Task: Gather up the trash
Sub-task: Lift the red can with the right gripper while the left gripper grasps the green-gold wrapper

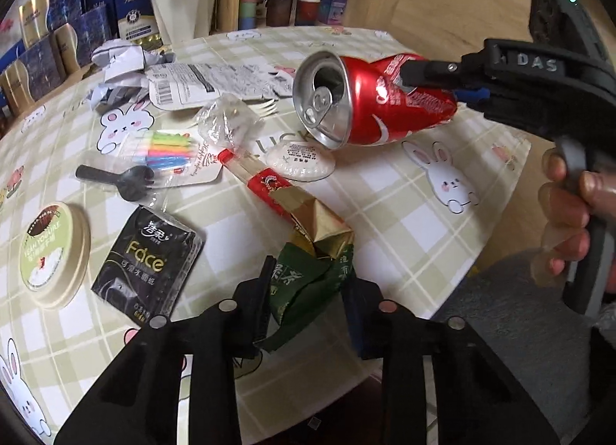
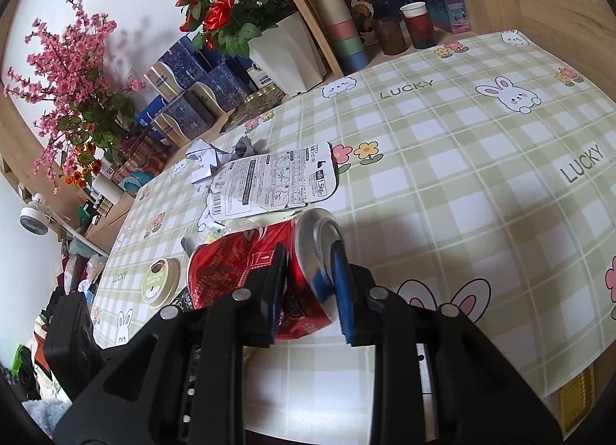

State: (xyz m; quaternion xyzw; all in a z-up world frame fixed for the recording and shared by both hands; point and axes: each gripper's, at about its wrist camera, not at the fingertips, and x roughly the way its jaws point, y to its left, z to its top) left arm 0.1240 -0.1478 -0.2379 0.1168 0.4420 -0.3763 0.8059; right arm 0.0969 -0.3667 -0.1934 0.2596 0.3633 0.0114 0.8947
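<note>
My left gripper (image 1: 310, 293) points down at the table's near edge, its jaws shut on a crumpled green wrapper (image 1: 300, 287). A gold foil wrapper (image 1: 327, 225) touches the green one just beyond the fingertips. My right gripper (image 1: 431, 83) (image 2: 308, 275) is shut on a crushed red soda can (image 1: 358, 110) (image 2: 231, 268) and holds it on its side above the checked tablecloth (image 1: 385, 214) (image 2: 462, 175). In the left wrist view the can's open top faces the camera. A hand grips the right gripper's handle at the right edge.
More litter lies on the cloth: a black tissue pack (image 1: 150, 260), a round cream lid (image 1: 54, 252), a black plastic spoon (image 1: 115, 179), a candle pack (image 1: 165, 152), a clear bag (image 1: 227, 121), a white pouch (image 2: 269, 179) and crumpled paper (image 1: 119, 60). Flower pots, boxes and cups line the back.
</note>
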